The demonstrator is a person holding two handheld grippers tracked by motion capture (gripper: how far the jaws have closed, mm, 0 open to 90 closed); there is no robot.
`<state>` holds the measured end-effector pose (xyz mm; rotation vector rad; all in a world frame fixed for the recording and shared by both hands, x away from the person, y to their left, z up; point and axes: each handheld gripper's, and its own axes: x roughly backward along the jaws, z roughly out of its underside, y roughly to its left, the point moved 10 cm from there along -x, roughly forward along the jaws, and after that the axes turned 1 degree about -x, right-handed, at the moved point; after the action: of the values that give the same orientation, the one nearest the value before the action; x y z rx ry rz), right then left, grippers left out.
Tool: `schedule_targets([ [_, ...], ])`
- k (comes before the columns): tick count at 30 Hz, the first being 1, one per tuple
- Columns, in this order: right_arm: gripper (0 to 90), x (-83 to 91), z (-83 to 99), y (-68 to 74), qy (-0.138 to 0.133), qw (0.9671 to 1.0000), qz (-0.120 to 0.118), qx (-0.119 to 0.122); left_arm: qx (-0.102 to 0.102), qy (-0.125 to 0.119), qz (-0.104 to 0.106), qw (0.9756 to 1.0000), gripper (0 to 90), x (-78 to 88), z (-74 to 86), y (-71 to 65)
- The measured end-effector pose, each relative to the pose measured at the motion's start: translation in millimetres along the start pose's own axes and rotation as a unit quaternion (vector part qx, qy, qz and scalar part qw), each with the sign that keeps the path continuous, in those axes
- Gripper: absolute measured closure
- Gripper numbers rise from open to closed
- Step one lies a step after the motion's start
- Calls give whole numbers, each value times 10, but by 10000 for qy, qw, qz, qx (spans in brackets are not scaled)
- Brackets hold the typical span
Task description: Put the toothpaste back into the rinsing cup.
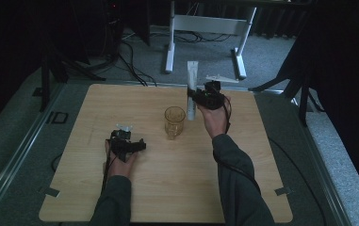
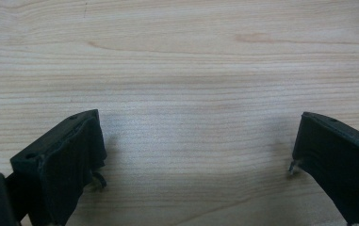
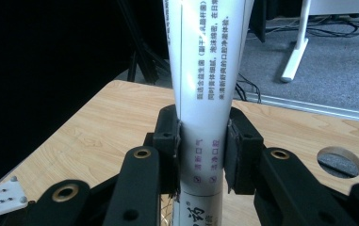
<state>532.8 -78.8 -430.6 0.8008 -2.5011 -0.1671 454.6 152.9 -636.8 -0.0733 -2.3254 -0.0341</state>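
Observation:
A white toothpaste tube [image 1: 191, 89] stands upright in my right gripper [image 1: 195, 98], raised above the far middle of the wooden table [image 1: 167, 188]. In the right gripper view the two jaws press on both sides of the tube [image 3: 200, 94], which carries printed text. An amber glass cup [image 1: 174, 121] stands on the table just left of and below the tube. My left gripper [image 1: 129, 143] rests low over the table at the left, open. In the left gripper view its fingers [image 2: 59, 165] stand wide apart over bare wood, holding nothing.
A white desk frame [image 1: 205, 33] and cables lie on the grey floor beyond the table. Black stand legs [image 1: 304, 89] flank the table's far corners. A round hole [image 3: 339, 161] shows in the tabletop in the right gripper view.

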Motion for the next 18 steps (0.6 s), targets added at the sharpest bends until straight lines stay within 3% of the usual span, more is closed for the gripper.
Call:
schedule_targets([
  [18, 702, -94, -26, 63, 3, 9999, 63, 89, -6, -1, -2, 10000, 21, 1, 1, 0],
])
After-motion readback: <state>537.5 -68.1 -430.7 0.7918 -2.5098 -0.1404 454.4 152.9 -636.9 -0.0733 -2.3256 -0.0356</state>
